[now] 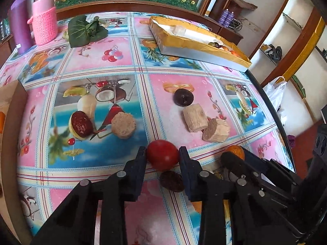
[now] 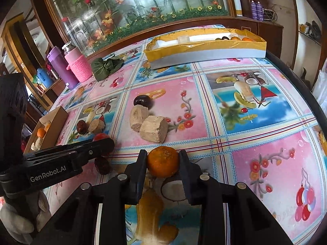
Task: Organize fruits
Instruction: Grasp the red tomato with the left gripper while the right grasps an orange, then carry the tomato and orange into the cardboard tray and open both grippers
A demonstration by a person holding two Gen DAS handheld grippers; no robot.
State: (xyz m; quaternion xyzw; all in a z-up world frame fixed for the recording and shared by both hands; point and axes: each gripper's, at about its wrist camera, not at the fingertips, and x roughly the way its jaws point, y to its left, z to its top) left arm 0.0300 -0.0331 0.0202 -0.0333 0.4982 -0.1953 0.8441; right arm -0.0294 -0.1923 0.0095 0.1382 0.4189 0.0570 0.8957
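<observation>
Left wrist view: left tongs (image 1: 162, 155) clamping on a red tomato (image 1: 162, 154) at lower centre, dark date (image 1: 171, 181) lying just below it on the worktop (image 1: 85, 61); gold box (image 1: 196, 47) sitting at upper right. Right wrist view: right tongs (image 2: 162, 161) clamping on an orange (image 2: 162, 161) at lower centre, touching the worktop or not, cannot tell; left tongs reaching in from left edge; brown box (image 2: 53, 127) resting at left.
</observation>
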